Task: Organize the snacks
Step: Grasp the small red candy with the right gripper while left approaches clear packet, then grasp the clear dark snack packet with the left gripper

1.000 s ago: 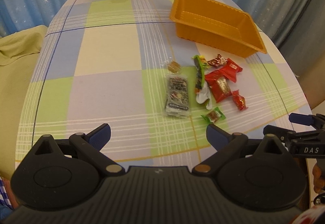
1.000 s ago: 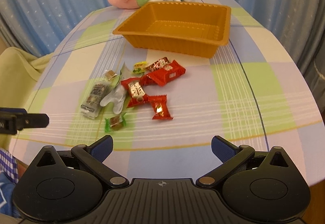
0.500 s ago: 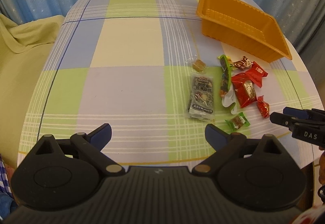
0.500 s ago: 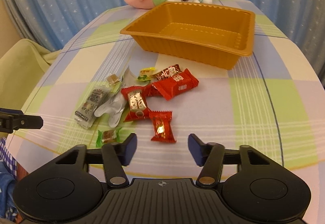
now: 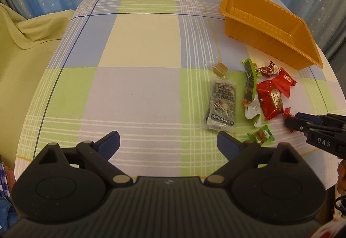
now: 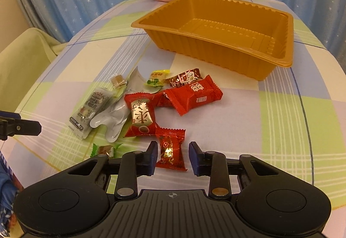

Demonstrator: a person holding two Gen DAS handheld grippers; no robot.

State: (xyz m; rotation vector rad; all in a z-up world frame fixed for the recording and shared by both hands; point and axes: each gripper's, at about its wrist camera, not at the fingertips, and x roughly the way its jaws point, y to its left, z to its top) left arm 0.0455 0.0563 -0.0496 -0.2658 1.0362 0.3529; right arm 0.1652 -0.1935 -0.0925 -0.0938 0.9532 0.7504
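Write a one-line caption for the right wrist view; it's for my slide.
Right gripper open around a small red candy, the empty orange tray beyond the snack pile.

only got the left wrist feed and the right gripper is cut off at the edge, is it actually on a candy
observer: yes, the right gripper straddles the small red candy, one finger on each side, jaws apart, not clamped.
operator: anything in the tray, i mostly see its wall
observer: the orange tray shows a bare floor, no snacks in it.
operator: anything hidden behind the green packet
observer: a small yellow-green candy lies there, next to the brown-wrapped candy.
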